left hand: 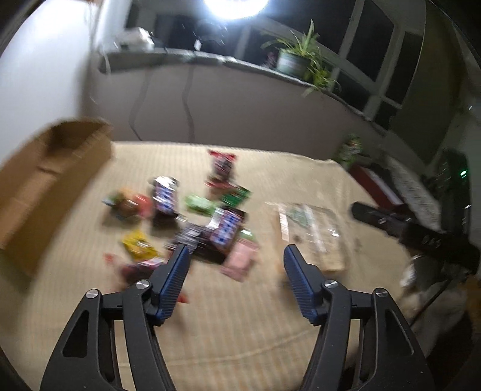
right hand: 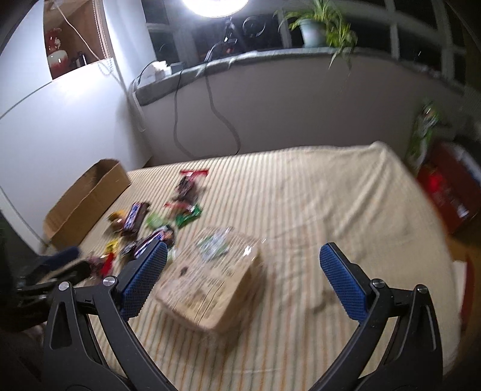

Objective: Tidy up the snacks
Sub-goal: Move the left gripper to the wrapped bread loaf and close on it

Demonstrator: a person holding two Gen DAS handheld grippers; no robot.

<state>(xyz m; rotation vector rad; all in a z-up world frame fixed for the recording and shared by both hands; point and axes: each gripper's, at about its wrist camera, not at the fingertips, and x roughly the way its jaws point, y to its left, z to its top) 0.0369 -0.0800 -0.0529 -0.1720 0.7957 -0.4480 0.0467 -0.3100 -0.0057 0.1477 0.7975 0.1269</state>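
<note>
Several snack packets lie scattered on a cream striped cloth, blurred in both views. The same snack packets lie left of centre in the right wrist view. An open cardboard box stands at the left; this cardboard box also shows in the right wrist view. A flat brown paper bag with a clear window lies right of the snacks. My left gripper hovers open above the near snacks, nothing between its pads. My right gripper hangs open over the bag, also holding nothing.
A grey ledge with a potted plant and cables runs behind the table. A bright lamp glares at the top. A red box sits off the table's right edge. The right gripper's black body shows at the right.
</note>
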